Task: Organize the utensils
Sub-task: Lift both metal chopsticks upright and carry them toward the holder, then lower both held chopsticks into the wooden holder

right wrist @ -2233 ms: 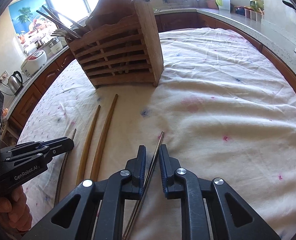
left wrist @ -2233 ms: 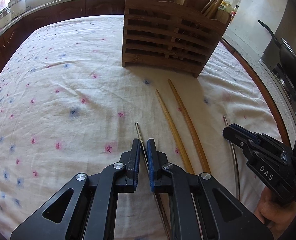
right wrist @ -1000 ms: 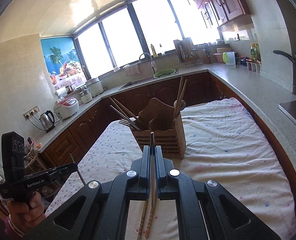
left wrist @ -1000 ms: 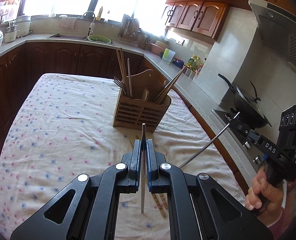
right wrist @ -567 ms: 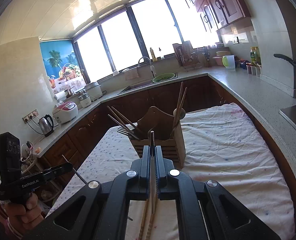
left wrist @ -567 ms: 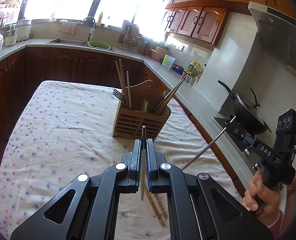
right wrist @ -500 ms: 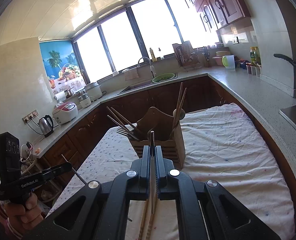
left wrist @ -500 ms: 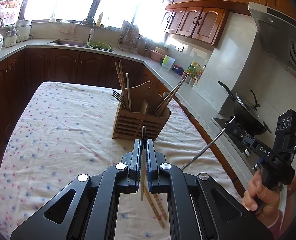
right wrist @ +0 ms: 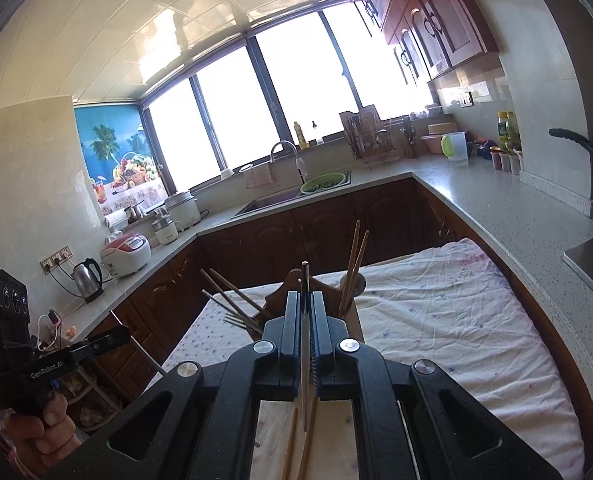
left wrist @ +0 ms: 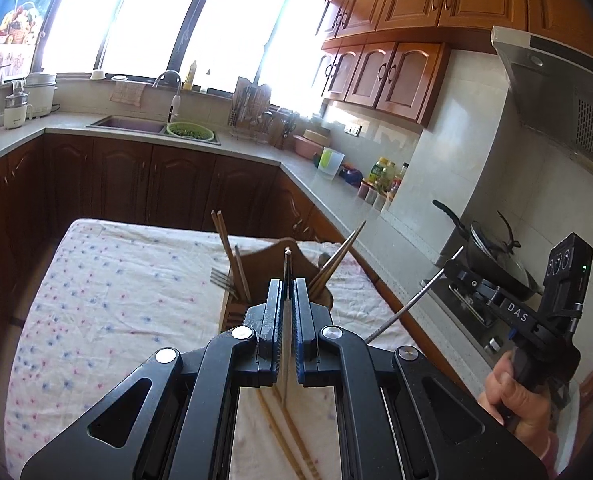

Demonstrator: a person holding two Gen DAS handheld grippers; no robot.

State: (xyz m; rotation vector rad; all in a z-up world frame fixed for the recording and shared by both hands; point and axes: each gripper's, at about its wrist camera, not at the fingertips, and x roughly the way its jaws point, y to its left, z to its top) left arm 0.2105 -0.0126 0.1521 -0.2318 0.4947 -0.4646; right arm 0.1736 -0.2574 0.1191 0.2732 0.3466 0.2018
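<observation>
Above the table: we hold both claws raised over the floral tablecloth, each looking toward the wooden utensil holder.
Left claw: its jaws are pressed narrow onto a thin metal chopstick, which stands upright between the blue pads, its tip rising above them and its lower end hanging below.
Right claw: it pinches a second metal chopstick the same way, upright between the pads; from the left camera we see this claw out to the right with its chopstick slanting down and left.
Utensil holder: it stands on the tablecloth just beyond both claws, largely hidden behind them; wooden chopsticks lean out of it on either side, and fork tines poke out on its left.
Loose pair: two wooden chopsticks lie side by side on the cloth beneath our left claw, and we see them below the right claw too.
Surroundings: a wok sits on the stove to the right; a sink lies under the bright windows.
</observation>
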